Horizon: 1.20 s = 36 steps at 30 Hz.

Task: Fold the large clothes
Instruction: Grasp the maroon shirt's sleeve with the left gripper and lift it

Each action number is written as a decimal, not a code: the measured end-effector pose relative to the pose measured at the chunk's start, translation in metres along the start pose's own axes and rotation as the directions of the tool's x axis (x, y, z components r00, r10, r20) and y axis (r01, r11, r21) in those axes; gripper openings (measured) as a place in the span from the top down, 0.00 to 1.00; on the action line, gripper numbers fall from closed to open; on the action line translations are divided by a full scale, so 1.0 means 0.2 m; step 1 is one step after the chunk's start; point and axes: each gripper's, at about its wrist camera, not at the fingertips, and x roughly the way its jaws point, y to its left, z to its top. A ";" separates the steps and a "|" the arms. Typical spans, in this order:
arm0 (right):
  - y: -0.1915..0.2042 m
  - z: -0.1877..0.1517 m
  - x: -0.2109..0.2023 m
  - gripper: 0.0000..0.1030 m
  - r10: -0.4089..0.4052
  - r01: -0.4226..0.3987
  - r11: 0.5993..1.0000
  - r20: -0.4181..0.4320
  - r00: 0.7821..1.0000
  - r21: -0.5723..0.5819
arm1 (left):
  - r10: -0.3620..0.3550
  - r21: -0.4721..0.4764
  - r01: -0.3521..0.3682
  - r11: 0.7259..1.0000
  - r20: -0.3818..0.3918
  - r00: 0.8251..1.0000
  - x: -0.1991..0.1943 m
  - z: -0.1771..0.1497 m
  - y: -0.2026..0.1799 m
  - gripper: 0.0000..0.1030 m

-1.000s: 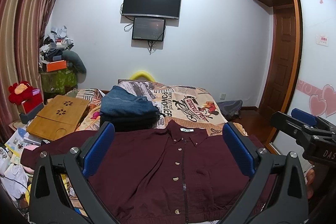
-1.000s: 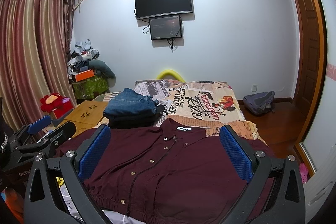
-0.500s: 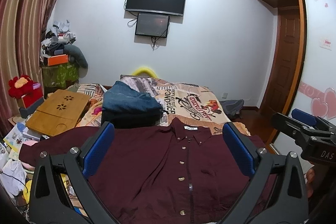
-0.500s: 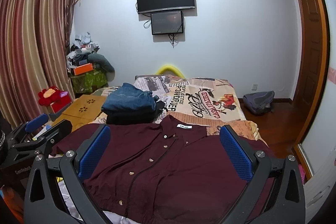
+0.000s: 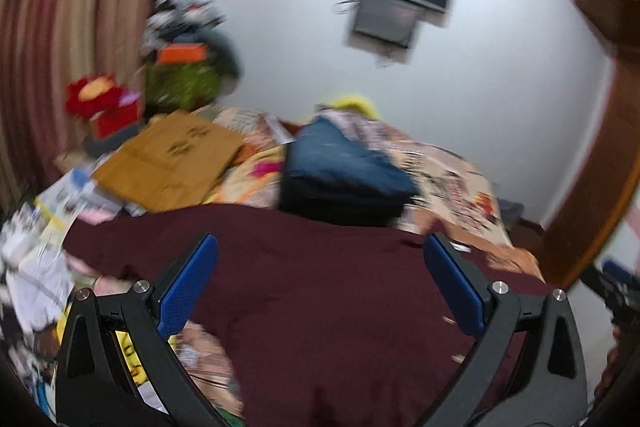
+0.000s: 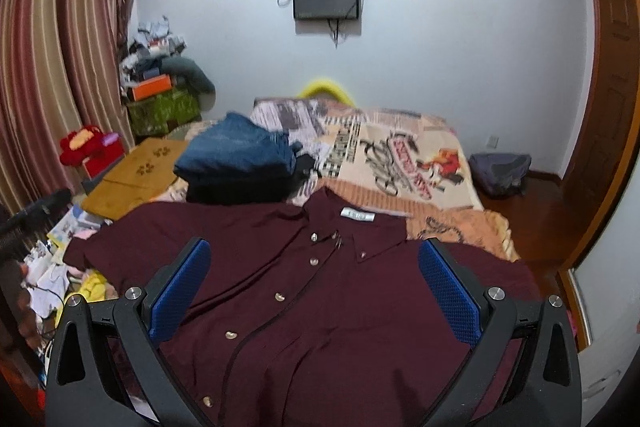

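Shirt, dark maroon, lies spread flat and face up across the near end of the bed, collar toward the far end, buttons done up down the front. Its hem runs out of sight under both tools, and its right sleeve drops off the bed's right edge where I can't follow it. From the left wrist view everything is smeared: the shirt shows only as a dark mass, no buttons or collar to be made out, and the clutter past the bed's left edge is unreadable. A folded jeans stack sits just beyond the shirt's left shoulder, near the middle of the bed.

Left gripper hangs over the shirt's left side, tilted, fingers spread wide with nothing between them. Right gripper hovers level over the chest, its blue pads wide apart and empty. Neither tool touches the cloth as far as I can tell.
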 end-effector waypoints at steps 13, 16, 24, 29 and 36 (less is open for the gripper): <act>-0.08 -0.04 0.29 0.00 -0.052 0.061 0.997 -0.179 0.983 0.049 | 0.092 -0.347 -0.217 0.912 -0.343 0.935 0.63 -0.12 0.95 0.12; -0.11 -0.05 0.34 0.00 -0.042 0.063 0.994 -0.219 0.975 0.089 | 0.012 -0.457 -0.206 0.865 -0.391 0.920 0.75 -0.23 1.11 0.14; -0.16 -0.05 0.43 0.00 -0.034 0.080 0.984 -0.279 0.960 0.157 | -0.152 -0.647 -0.154 0.747 -0.392 0.908 0.95 -0.41 1.34 0.29; -0.15 -0.05 0.44 0.00 -0.028 0.081 0.982 -0.293 0.956 0.172 | -0.186 -0.669 -0.140 0.730 -0.392 0.901 1.08 -0.40 1.39 0.54; -0.17 -0.05 0.42 0.00 -0.056 0.101 0.983 -0.276 0.960 0.152 | -0.011 -0.514 -0.223 0.828 -0.412 0.911 1.11 -0.23 1.30 0.88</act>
